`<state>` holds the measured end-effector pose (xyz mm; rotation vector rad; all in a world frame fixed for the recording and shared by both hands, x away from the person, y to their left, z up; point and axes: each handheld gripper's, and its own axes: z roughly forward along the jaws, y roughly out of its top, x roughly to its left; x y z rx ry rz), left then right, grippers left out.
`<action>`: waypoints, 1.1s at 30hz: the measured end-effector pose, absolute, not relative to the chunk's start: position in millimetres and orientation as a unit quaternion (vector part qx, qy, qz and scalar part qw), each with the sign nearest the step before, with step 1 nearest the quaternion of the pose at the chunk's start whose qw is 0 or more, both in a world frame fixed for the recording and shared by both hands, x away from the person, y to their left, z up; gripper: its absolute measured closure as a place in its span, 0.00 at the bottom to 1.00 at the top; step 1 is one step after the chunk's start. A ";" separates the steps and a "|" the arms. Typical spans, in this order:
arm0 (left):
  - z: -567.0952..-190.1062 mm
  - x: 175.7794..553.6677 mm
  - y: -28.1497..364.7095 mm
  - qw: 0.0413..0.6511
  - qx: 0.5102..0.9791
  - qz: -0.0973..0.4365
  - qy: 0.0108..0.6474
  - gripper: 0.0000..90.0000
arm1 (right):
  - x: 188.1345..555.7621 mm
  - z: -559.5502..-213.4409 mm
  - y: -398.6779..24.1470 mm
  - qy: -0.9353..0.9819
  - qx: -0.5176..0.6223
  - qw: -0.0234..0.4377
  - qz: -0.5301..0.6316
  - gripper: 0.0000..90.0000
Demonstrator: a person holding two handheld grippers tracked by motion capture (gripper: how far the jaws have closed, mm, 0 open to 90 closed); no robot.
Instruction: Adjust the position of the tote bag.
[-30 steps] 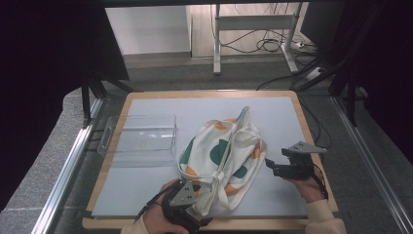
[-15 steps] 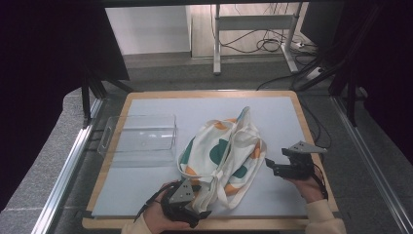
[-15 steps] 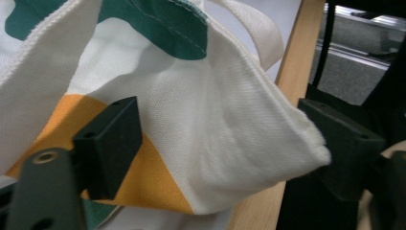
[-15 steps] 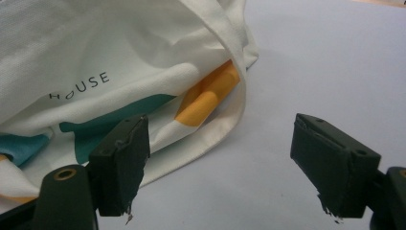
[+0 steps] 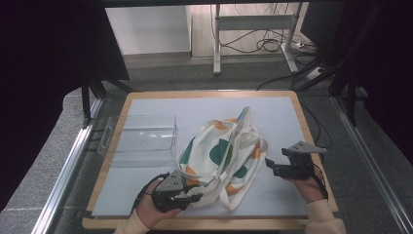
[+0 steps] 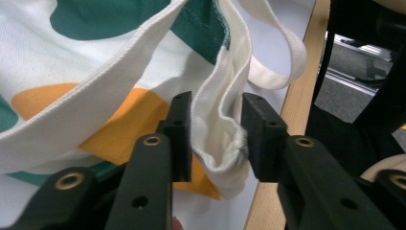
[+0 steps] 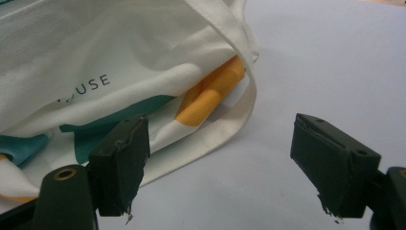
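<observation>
A cream canvas tote bag (image 5: 221, 158) printed with green and orange shapes lies crumpled on the pale grey mat of the counter (image 5: 277, 109), toward the near half and a little right of the middle. Its straps spill over it: one loops up toward the far side, another trails off the near edge of the bag toward the person.

The left gripper (image 5: 187, 195) sits at the bag's near left corner, held in the person's left hand (image 5: 148, 214). Its jaws have just been closing, and in the left gripper view a folded hem of the bag (image 6: 218, 129) stands between them. The left pad lies against the fabric and the right pad touches the bulging fold, so the jaws pinch the cloth at the bag's rim rather than stand free of it. A strap (image 6: 282, 52) curls just beyond, near the wooden rim of the counter.

The right gripper (image 5: 269, 165) hovers just beside the bag's right edge, held in the person's right hand (image 5: 307, 185). In the right gripper view (image 7: 218, 158) its jaws stand wide apart with bare mat between them; the left one is just in front of the bag's corner, where an orange patch and some printed lettering show.

A clear plastic box (image 5: 141, 139) stands at the left side of the counter, apart from the bag.
</observation>
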<state>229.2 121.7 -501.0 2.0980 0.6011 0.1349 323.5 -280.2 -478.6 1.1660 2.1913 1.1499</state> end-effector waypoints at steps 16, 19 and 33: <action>-500.9 233.0 126.6 0.460 0.852 0.042 0.246 0.85 | 323.3 -476.9 -282.4 0.783 0.418 0.195 0.418 0.24; -501.2 233.0 126.3 0.460 0.852 0.043 0.246 0.85 | 323.4 -476.0 -282.8 0.782 0.416 0.194 0.422 0.24; -501.4 233.1 125.9 0.460 0.853 0.043 0.244 0.85 | 333.6 -452.5 -279.7 0.766 0.421 0.203 0.441 0.26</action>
